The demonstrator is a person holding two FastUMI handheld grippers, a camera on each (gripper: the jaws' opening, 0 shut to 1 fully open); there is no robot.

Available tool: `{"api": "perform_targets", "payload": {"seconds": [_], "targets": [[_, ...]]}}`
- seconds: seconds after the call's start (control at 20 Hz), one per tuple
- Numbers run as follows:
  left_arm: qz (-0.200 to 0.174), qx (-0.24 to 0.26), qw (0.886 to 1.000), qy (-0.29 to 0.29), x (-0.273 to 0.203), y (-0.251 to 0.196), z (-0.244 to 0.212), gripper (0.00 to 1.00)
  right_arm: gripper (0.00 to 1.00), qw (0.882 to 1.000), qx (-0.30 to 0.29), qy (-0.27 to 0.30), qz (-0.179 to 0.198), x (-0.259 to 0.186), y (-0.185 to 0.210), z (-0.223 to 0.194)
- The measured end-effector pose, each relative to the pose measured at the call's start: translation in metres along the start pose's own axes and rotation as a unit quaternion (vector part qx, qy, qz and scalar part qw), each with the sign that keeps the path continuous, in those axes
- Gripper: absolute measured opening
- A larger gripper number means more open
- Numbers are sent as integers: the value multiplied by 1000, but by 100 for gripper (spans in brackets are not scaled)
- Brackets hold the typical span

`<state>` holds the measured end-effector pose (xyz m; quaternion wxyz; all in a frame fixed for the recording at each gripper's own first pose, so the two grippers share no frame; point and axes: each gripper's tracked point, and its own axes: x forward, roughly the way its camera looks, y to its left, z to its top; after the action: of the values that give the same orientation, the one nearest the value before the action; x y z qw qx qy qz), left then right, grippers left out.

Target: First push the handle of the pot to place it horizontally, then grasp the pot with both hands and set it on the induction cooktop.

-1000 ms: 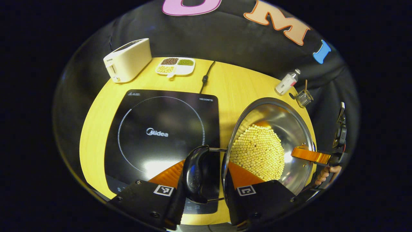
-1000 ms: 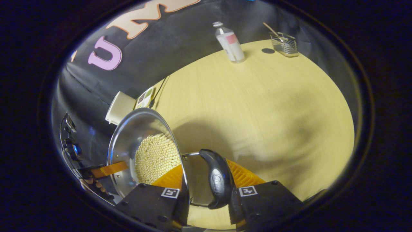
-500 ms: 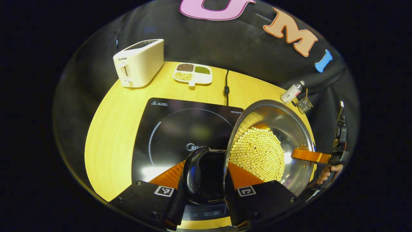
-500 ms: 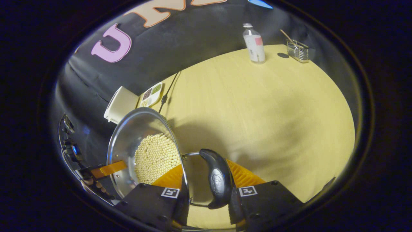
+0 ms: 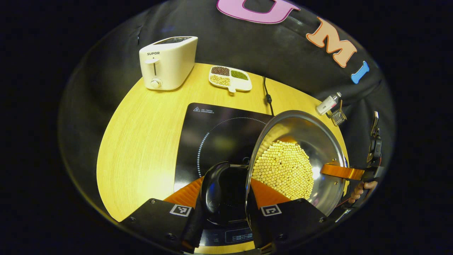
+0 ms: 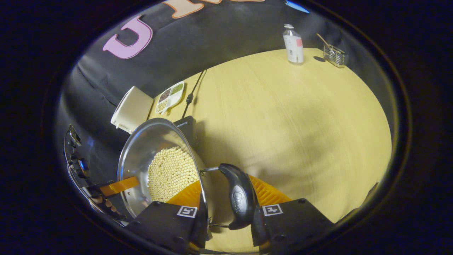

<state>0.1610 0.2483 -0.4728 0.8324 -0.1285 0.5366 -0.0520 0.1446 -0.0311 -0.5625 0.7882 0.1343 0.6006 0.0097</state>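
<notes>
A steel pot (image 5: 318, 141) holding yellow beans (image 5: 283, 170) hangs above the right part of the black induction cooktop (image 5: 219, 131). My left gripper (image 5: 224, 209) is shut on the pot's near black handle (image 5: 212, 191). Across the pot, a finger of the right gripper (image 5: 341, 171) reaches over the rim, with a hand (image 5: 361, 187) behind it. In the right gripper view, my right gripper (image 6: 228, 212) is shut on the other black handle (image 6: 239, 200). There the pot (image 6: 141, 148) sits to the left, a cooktop corner (image 6: 185, 125) peeks past its rim, and the left gripper (image 6: 116, 186) grips the far side.
On the round wooden table (image 5: 141, 134), a white toaster (image 5: 168, 62) and a divided dish of beans (image 5: 230, 78) stand at the back. The cooktop's cord (image 5: 267, 94) runs off behind it. A small bottle (image 6: 293, 44) and a wire rack (image 6: 334, 55) stand at the far edge.
Both grippers have carried the pot sideways toward the cooktop; it now hangs over the cooktop's right part. Both grips on the handles are unchanged.
</notes>
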Motion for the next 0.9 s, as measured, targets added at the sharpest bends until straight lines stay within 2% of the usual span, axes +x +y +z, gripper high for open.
{"api": "perform_targets", "payload": {"seconds": [0.5, 0.75, 0.9], "targets": [[6, 15, 999, -30, -3, 42, 21, 56, 45, 1000, 3, 4, 7, 5, -1, 1], [22, 28, 998, -42, -4, 60, 30, 57, 45, 1000, 1, 4, 11, 3, -4, 4], [38, 38, 998, -42, -3, 65, 31, 63, 52, 1000, 2, 8, 19, 3, -2, 3]]}}
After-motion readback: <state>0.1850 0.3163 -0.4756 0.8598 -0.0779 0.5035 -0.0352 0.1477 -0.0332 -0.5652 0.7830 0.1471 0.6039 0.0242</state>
